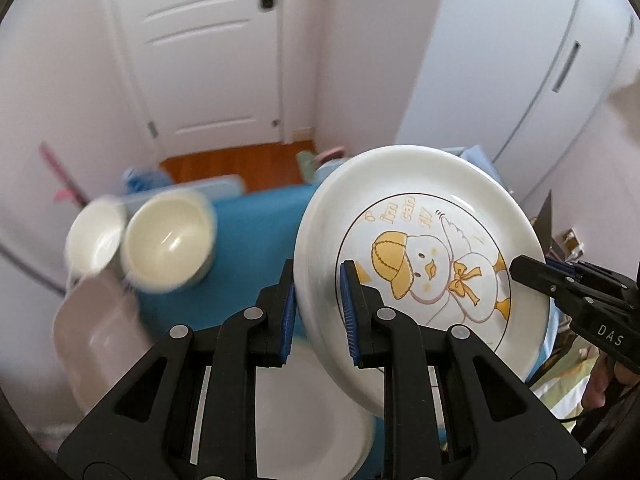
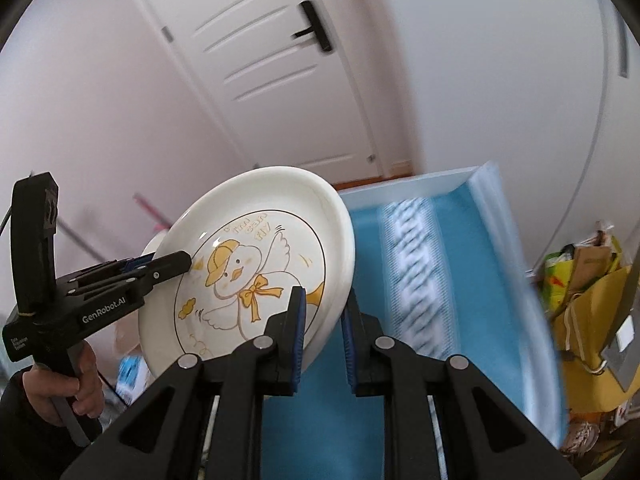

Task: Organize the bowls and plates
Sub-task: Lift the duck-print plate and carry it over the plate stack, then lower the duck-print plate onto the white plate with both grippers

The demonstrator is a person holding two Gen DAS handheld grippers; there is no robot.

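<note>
Lettering you can read on the plate and both grippers.
Your plate carries curved yellow words above the duck, seemingly "I'm can fly", though the first is unclear. Your right gripper shows "DAS" in white on its black body. Your left gripper reads "GenRobot.AI" along its side; the small white label further back is too tiny to read.
</note>
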